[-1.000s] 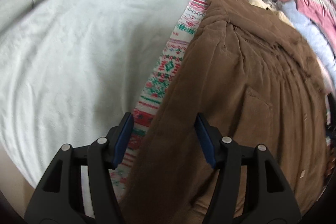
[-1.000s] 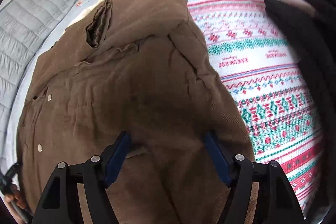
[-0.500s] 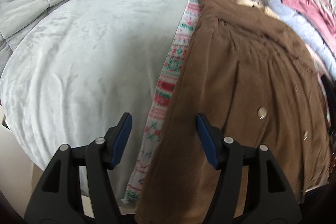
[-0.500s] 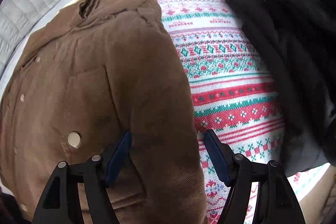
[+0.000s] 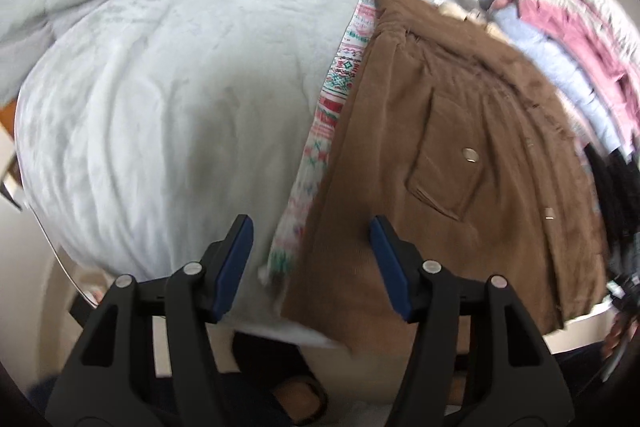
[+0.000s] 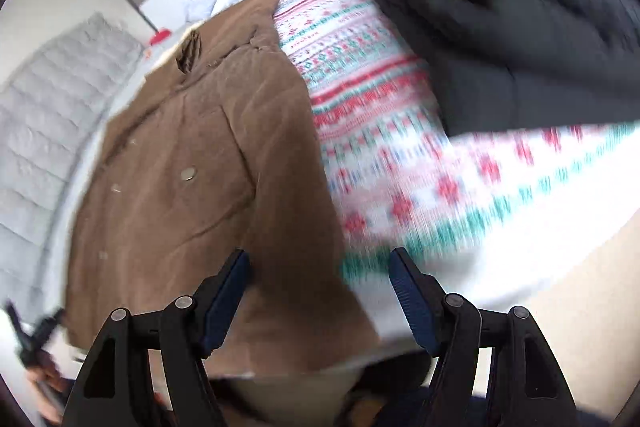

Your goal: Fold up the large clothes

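Two handheld grippers: the left gripper (image 5: 310,259) and the right gripper (image 6: 320,291), each with black plastic arms pierced by triangular cut-outs. Dark blue ribbed pads (image 5: 234,267) on the inner faces of the fingers. Round silver screw heads (image 5: 431,267) along the black arms. Below the left gripper, a foot in a brown open-backed slipper (image 5: 298,397).

Your patterned blanket (image 6: 400,163) smeared by motion blur at right, mostly hidden under the brown coat (image 5: 440,155) from the left wrist, black garment (image 6: 520,19) cut off far right.
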Demonstrator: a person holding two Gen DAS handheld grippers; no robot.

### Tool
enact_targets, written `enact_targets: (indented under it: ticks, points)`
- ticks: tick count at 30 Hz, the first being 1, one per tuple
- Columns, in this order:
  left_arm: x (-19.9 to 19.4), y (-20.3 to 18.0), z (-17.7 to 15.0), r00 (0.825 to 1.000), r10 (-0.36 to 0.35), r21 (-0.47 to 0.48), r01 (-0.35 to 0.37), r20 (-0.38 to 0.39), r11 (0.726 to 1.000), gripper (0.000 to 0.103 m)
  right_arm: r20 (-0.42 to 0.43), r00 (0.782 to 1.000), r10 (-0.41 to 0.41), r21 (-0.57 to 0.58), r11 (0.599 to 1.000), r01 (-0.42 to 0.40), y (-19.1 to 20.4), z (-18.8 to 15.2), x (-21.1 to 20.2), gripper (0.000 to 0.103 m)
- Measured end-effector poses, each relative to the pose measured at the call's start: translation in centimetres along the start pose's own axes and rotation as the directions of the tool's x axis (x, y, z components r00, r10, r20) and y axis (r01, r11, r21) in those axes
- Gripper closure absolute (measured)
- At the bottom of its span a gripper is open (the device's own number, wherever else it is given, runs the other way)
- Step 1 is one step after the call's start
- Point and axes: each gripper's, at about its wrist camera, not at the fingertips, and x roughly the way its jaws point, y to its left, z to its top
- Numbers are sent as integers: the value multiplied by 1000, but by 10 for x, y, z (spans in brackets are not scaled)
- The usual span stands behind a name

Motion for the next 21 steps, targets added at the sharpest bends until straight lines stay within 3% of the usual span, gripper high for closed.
enact_targets:
  ticks: [3, 6, 14, 18, 21]
  points:
    - [-18, 11, -19, 997, -62, -80, 65, 36, 995, 46, -10, 995, 100, 92, 991, -98, -14, -12, -3, 32]
    - [-18, 6, -33, 995, -93, -88, 95, 26, 992, 47, -35, 988, 151, 130, 981, -146, -18, -22, 0, 37]
    - [7, 10, -42, 991, -127, -182, 119, -32, 976, 47, -32, 994, 100, 140, 986, -95, -14, -24, 5, 39]
    - [5, 7, -45, 991, -133, -176, 127, -20, 976, 47, 1, 991, 135, 124, 983, -134, -12, -27, -2, 61]
    - [6, 0, -44, 993, -115, -142, 113, -12, 983, 66, 35, 986, 164, 122, 978, -167, -13, -29, -9, 64]
